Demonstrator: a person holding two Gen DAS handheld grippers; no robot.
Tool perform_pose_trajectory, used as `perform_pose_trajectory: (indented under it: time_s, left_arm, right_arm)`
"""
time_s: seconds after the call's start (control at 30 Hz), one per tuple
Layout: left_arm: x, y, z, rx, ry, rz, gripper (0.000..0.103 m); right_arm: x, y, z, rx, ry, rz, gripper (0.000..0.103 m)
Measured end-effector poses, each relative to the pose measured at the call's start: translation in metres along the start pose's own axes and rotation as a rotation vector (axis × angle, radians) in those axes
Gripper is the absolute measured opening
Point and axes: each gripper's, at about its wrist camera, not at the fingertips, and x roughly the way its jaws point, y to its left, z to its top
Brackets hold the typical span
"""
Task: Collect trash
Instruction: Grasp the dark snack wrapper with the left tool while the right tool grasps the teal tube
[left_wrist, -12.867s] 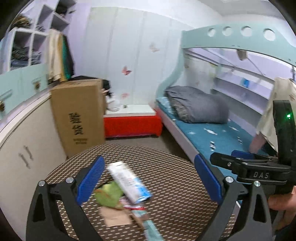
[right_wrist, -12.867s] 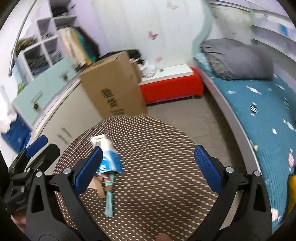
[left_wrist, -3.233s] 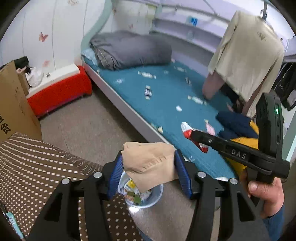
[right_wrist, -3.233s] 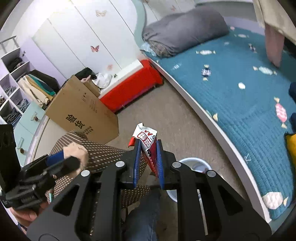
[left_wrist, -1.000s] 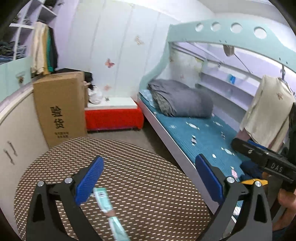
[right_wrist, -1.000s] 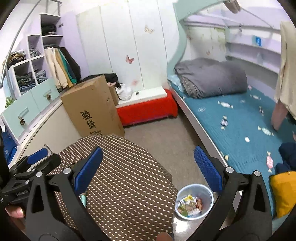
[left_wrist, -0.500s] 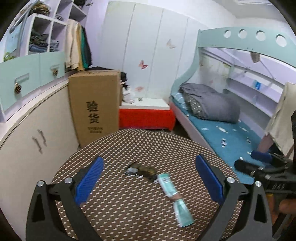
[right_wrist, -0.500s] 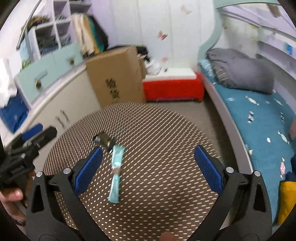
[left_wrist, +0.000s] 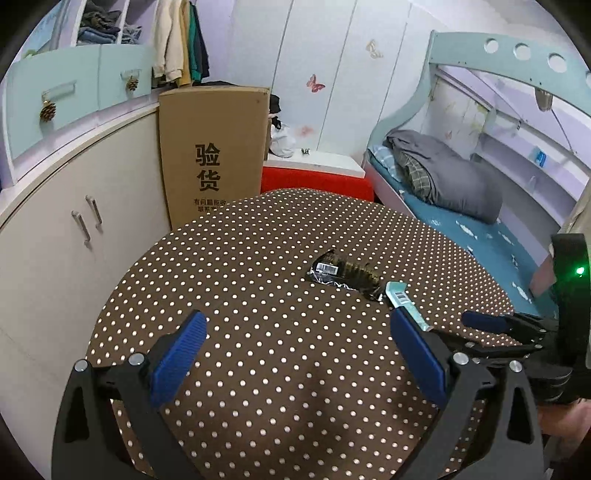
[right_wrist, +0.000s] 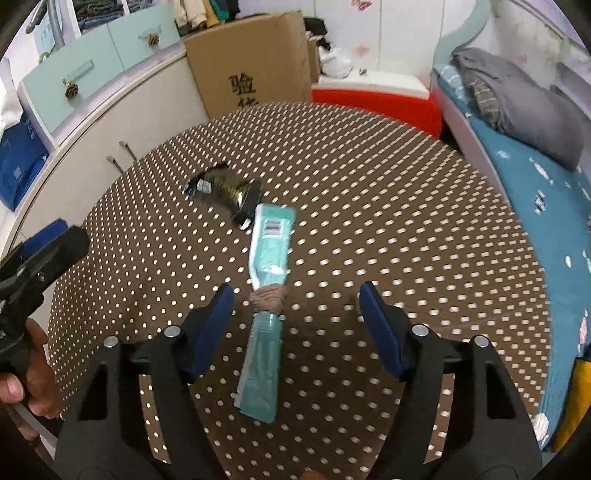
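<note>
A long teal wrapper (right_wrist: 267, 273), pinched at its middle, lies on the round brown dotted table (right_wrist: 388, 192). My right gripper (right_wrist: 297, 295) hovers over it with its jaws closing; the wrapper's middle sits between the blue pads, which do not touch it. A dark crumpled wrapper (right_wrist: 225, 188) lies just beyond the teal one's far end. In the left wrist view the dark wrapper (left_wrist: 343, 275) is ahead, and the teal wrapper (left_wrist: 400, 297) shows past the right pad. My left gripper (left_wrist: 295, 332) is open above bare tablecloth, and the right gripper (left_wrist: 491, 325) comes in from the right.
A tall cardboard box (left_wrist: 214, 151) stands behind the table by a white cabinet (left_wrist: 74, 229). A red-sided bench (left_wrist: 317, 177) and a bunk bed with a teal mattress (right_wrist: 535, 184) and grey blanket (left_wrist: 443, 177) lie to the right.
Both grippers have come down and closer to the table. The right gripper's jaws have narrowed around the teal wrapper, which now sits between them. The left stays wide open.
</note>
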Motion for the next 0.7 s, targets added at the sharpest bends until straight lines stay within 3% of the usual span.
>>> perform_pose_trajectory:
  time_s: [0.1, 0.17, 0.23, 0.7]
  left_arm:
    - [0.011, -0.006, 0.003, 0.043, 0.014, -0.010, 0.097]
    - [0.019, -0.015, 0.003, 0.084, 0.023, -0.010, 0.097]
    - [0.030, -0.023, 0.007, 0.128, 0.040, -0.012, 0.097]
    - [0.110, -0.067, 0.035, 0.298, 0.140, -0.004, 0.097]
  right_arm:
    - [0.012, 0.008, 0.000, -0.029, 0.015, 0.004, 0.057]
    - [0.016, 0.011, 0.000, -0.049, 0.012, -0.011, 0.037]
    - [0.019, 0.014, 0.001, -0.068, 0.006, -0.011, 0.023]
    - [-0.005, -0.043, 0.000, 0.045, -0.048, 0.010, 0.022]
